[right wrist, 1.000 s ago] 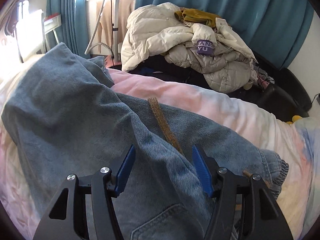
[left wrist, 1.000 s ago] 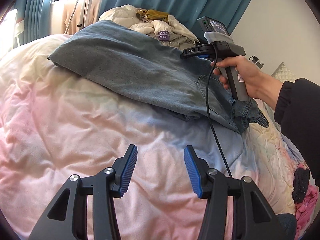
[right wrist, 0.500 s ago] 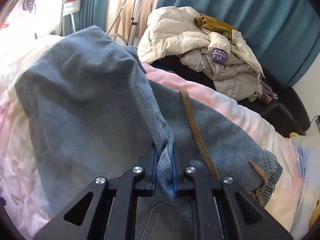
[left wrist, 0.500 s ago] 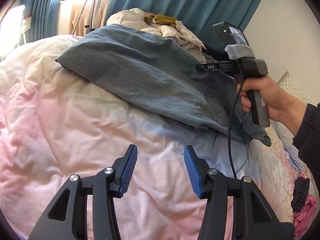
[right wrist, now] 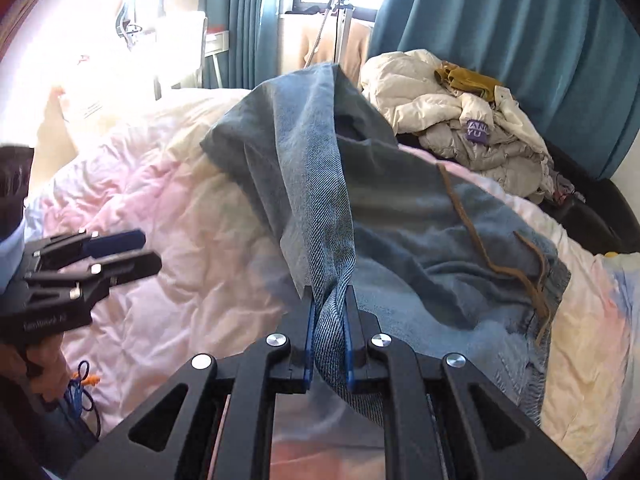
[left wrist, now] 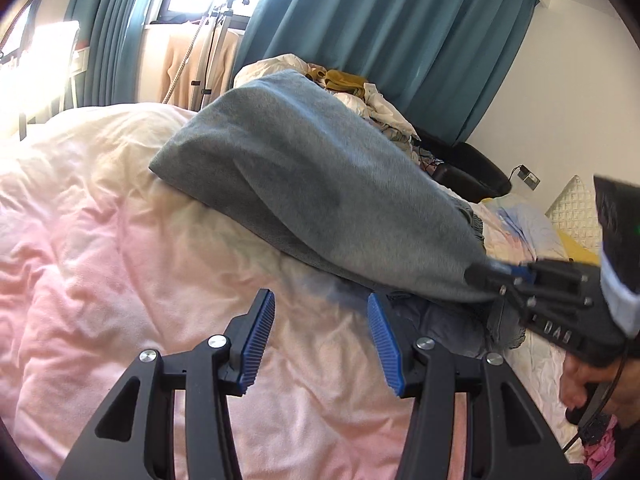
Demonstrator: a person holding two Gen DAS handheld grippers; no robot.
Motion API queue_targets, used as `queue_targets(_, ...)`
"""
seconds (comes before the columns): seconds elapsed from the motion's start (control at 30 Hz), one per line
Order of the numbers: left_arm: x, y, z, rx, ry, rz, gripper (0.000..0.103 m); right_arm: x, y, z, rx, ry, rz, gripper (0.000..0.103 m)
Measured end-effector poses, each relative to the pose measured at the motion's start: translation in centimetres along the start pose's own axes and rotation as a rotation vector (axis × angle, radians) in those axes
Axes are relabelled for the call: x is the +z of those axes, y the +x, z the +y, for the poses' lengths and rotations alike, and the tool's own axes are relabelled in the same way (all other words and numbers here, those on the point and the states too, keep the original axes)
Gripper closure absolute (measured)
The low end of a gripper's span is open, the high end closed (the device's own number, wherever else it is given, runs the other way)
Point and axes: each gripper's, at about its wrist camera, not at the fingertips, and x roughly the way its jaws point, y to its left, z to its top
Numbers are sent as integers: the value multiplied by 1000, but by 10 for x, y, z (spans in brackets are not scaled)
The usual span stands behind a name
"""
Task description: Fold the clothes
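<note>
My right gripper had just closed, blue pads pinching a bunched denim fold of the jeans at lower centre. My left gripper stood half open over the pink duvet, holding nothing. Jeans ran mid-frame toward the clothes pile at upper right.

Left claw gapes empty above the pink duvet — right claw grips lifted jeans

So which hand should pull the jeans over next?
Probably the right: its tongs are shut on a fold of the jeans, lifting it off the duvet. The left tongs are open, holding nothing.
</note>
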Motion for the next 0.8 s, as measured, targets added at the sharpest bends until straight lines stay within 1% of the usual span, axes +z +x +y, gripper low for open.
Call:
queue_targets(0.13,-4,-13,-4,-9,6,-20,53,-44,18,16,38,79,52,93)
queue_targets(0.17,-6,-13,-5,-6,11,-17,53,-55,25,20,46,99,67,93)
queue_targets(0.23,-11,-11,-8,8,25,-6,53,-72,36,28,37,132,80,92)
queue_targets(0.33,-23,-1,-9,32,27,23,53,-87,48,25,38,220,102,90)
queue_targets(0.37,-27,4,-9,40,21,36,53,-89,47,23,52,251,94,87)
queue_targets(0.43,-35,16,-10,60,16,70,53,-91,39,18,73,308,53,85)
queue_targets(0.57,-57,46,-12,117,33,148,53,-90,20,10,63,347,-25,84)
queue_targets(0.6,-61,55,-14,134,42,168,53,-91,17,7,72,360,-37,84)
queue_targets(0.67,-69,72,-16,172,65,194,53,-91,17,0,94,397,-42,84)
queue_targets(0.8,-76,94,-25,222,126,179,52,-92,31,-10,107,437,7,84)
